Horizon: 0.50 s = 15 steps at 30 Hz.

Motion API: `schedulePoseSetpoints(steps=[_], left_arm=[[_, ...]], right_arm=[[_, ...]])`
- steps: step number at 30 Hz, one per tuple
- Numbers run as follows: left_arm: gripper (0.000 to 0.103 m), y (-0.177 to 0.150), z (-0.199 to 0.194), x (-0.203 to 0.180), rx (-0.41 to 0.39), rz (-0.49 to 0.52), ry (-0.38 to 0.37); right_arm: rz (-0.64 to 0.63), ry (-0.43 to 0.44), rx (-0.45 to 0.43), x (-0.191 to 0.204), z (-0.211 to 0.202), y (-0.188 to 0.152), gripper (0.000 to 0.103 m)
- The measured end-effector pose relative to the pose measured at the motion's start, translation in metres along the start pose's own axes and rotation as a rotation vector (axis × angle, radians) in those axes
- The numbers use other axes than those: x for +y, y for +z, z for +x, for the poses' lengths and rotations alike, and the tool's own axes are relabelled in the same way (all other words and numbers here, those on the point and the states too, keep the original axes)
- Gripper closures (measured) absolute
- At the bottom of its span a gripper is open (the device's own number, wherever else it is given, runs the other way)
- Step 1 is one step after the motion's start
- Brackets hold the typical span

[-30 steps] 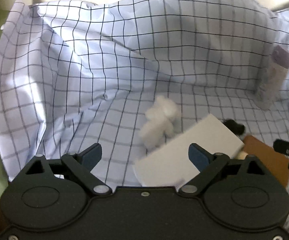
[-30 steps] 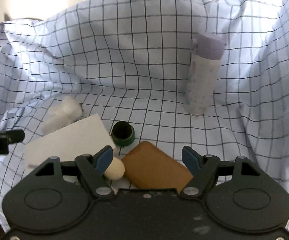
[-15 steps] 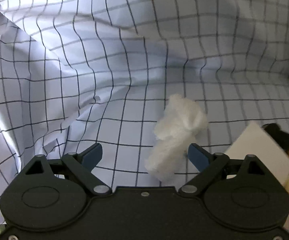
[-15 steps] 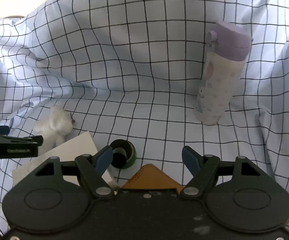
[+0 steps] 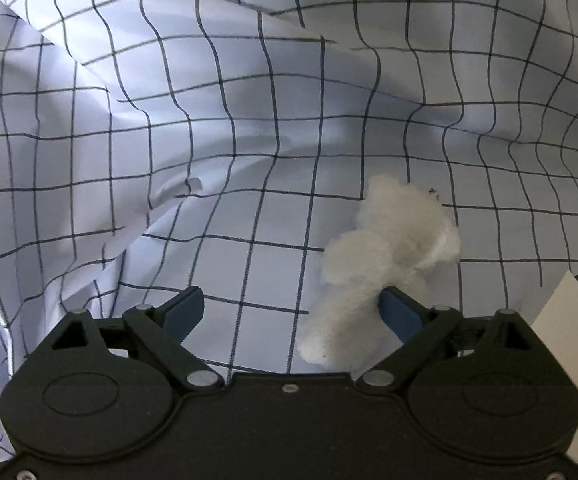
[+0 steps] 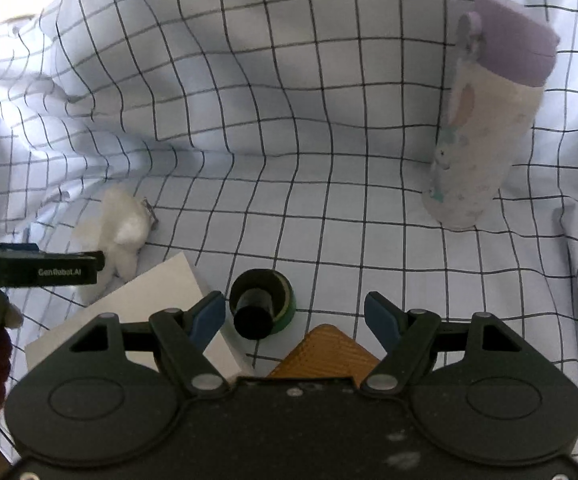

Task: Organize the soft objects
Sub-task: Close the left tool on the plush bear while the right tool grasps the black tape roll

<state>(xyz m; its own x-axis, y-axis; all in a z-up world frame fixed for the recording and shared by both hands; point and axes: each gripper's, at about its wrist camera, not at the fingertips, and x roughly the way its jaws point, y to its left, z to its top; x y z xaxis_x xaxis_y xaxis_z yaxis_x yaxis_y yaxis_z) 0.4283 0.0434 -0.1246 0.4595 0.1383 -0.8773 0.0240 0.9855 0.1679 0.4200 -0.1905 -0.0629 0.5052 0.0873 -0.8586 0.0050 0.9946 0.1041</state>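
Note:
A white fluffy plush toy [image 5: 385, 256] lies on the checked cloth [image 5: 217, 128]. My left gripper [image 5: 293, 312] is open, low over the cloth, and the toy's lower end lies between its fingers against the right fingertip [image 5: 397, 312]. In the right wrist view the toy [image 6: 123, 232] lies at the left, with the left gripper's finger [image 6: 49, 270] in front of it. My right gripper [image 6: 295, 320] is open and empty, above a brown pad [image 6: 325, 350] and a dark roll of tape [image 6: 263, 308].
A white flat box [image 6: 129, 320] lies right of the toy; its corner shows in the left wrist view [image 5: 565, 332]. A tall bottle with a lilac lid [image 6: 485, 120] stands at the back right. The cloth rises in folds at the back and left.
My left gripper has moved forward and down to the plush toy, which now lies between its open fingers. My right gripper has moved forward, bringing the bottle and tape roll closer.

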Motion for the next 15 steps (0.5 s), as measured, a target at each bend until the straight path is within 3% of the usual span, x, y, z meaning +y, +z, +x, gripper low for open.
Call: schedulePoseSetpoints(steps=[6, 10, 15], left_arm=[[0.008, -0.002, 0.016, -0.004, 0.054, 0.011, -0.005], [0.007, -0.007, 0.022, -0.002, 0.051, 0.0, -0.003], [0.007, -0.004, 0.025, 0.005, 0.07, -0.016, -0.029]], right_arm=[[-0.006, -0.052, -0.005, -0.013, 0.005, 0.001, 0.024], [-0.017, -0.179, -0.031, -0.025, 0.009, 0.005, 0.024], [0.053, -0.15, -0.041, -0.038, 0.004, 0.012, 0.025]])
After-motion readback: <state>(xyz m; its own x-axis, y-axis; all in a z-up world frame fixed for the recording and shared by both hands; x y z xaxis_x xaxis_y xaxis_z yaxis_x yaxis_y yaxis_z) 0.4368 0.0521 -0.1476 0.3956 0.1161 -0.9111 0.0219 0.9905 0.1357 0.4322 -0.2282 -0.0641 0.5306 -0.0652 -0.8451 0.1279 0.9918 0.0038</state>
